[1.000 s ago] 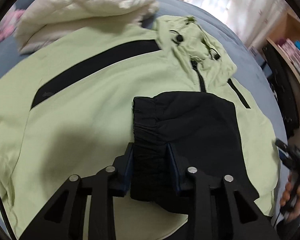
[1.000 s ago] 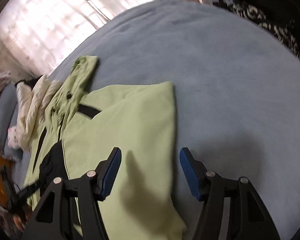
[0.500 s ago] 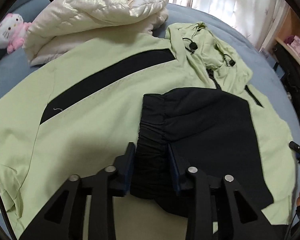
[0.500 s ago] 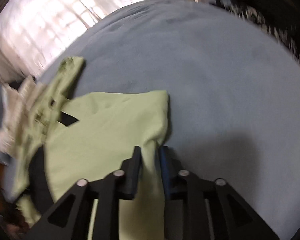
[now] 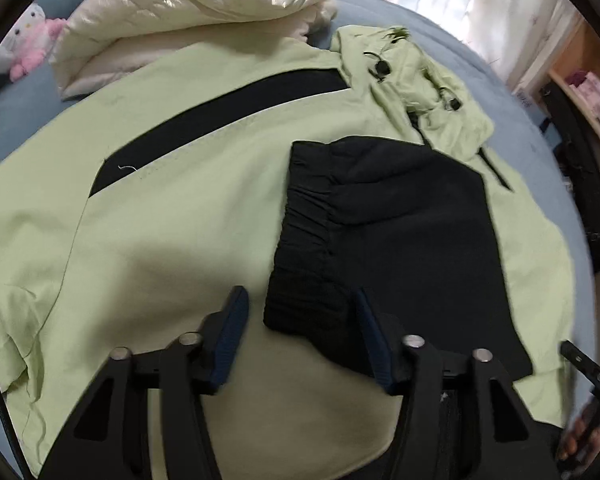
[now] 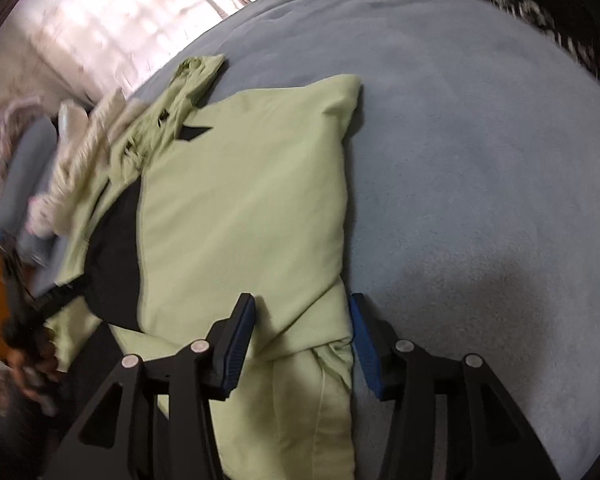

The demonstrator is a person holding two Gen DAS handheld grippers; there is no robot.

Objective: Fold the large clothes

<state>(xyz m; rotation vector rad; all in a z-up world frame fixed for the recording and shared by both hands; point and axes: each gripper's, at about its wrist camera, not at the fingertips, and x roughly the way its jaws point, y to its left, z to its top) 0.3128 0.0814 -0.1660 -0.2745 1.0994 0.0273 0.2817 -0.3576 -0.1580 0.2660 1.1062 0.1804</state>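
Observation:
A light green hooded jacket [image 5: 172, 240] with black panels lies spread on a blue bed. Its black sleeve cuff [image 5: 312, 248] is folded across the chest. My left gripper [image 5: 300, 320] is open, with the cuff end lying loose between its jaws. In the right wrist view the jacket's green side [image 6: 240, 208] is folded in, and its edge lies between the open jaws of my right gripper [image 6: 302, 328]. The hood [image 5: 416, 80] lies at the far end.
A cream quilted duvet [image 5: 196, 12] is piled behind the jacket, with a pink and white plush toy [image 5: 28, 48] at far left. Shelves and a dark chair [image 5: 580, 152] stand to the right of the bed. Bare blue bedcover [image 6: 480, 160] stretches to the right.
Both grippers were shut on fabric half a second ago and have opened, letting go of the black cuff and the green edge. The right view has pulled back slightly.

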